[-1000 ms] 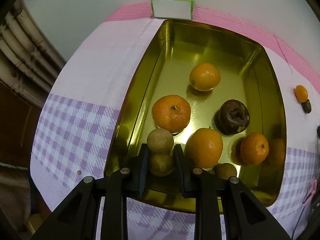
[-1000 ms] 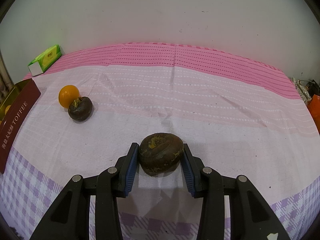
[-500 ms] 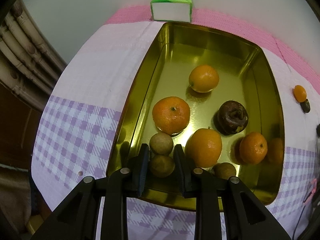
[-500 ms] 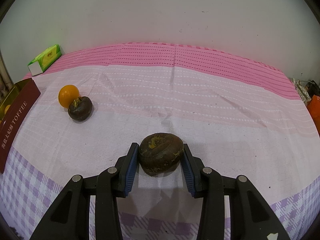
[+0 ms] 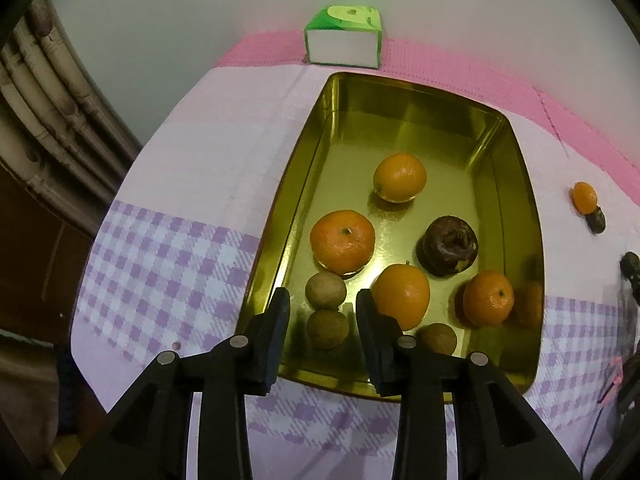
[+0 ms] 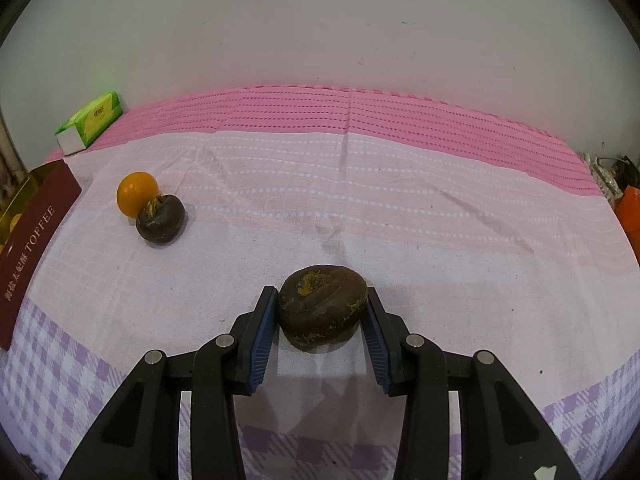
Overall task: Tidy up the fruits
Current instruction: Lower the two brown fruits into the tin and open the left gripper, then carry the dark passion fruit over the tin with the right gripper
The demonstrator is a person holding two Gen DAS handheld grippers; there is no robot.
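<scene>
My left gripper (image 5: pixel 323 312) has just been opening, and its jaws now stand apart on either side of a small brown fruit (image 5: pixel 327 329) lying in the gold tin (image 5: pixel 534 216) near its front edge, no longer pinched. My right gripper (image 6: pixel 322 314) is clamped on a dark mangosteen (image 6: pixel 322 309) resting on the tablecloth (image 6: pixel 400 208) toward the table's front edge.
</scene>
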